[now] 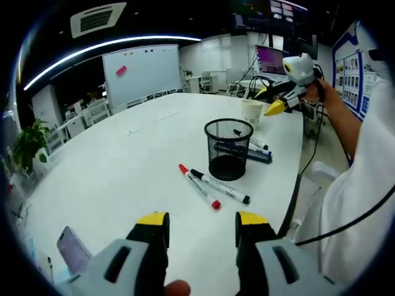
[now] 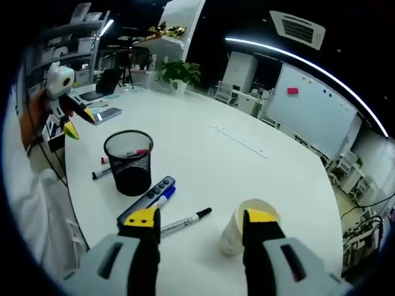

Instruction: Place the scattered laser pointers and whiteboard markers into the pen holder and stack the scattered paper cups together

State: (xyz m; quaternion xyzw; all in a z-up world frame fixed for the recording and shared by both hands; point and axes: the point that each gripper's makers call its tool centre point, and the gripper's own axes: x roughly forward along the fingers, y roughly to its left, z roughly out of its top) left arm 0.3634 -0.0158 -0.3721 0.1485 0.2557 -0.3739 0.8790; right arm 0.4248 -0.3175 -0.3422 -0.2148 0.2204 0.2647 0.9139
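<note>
left gripper view has my left gripper [image 1: 201,223] low over the white table [image 1: 117,179], its yellow-tipped jaws spread apart with nothing between them. just ahead lie two markers side by side, a red-capped marker [image 1: 199,185] and a black-capped marker [image 1: 220,186], both flat on the table and close in front of the black mesh pen holder [image 1: 228,148], which stands upright. behind the holder, touching or nearly touching its far side, i see a dark laser pointer [image 1: 247,153] and another marker [image 1: 252,141]. farther back a paper cup [image 1: 252,111] stands upright, with my right gripper [image 1: 281,102] hovering just beside it. a phone [image 1: 73,250] lies near the table edge at lower left, and a whiteboard [image 1: 142,72] stands across the room.

right gripper view shows the right gripper [image 2: 202,223] with jaws parted, holding nothing. one paper cup [image 2: 245,226] sits on the table partly behind the right-hand jaw; i cannot tell whether the jaw touches it. a black-tipped marker [image 2: 186,221] lies between the jaws, farther out. beside it lie the dark laser pointer [image 2: 146,197] and a blue pen [image 2: 164,196], near the pen holder [image 2: 129,162]. the left gripper [image 2: 69,111] hangs beyond the holder.
</note>
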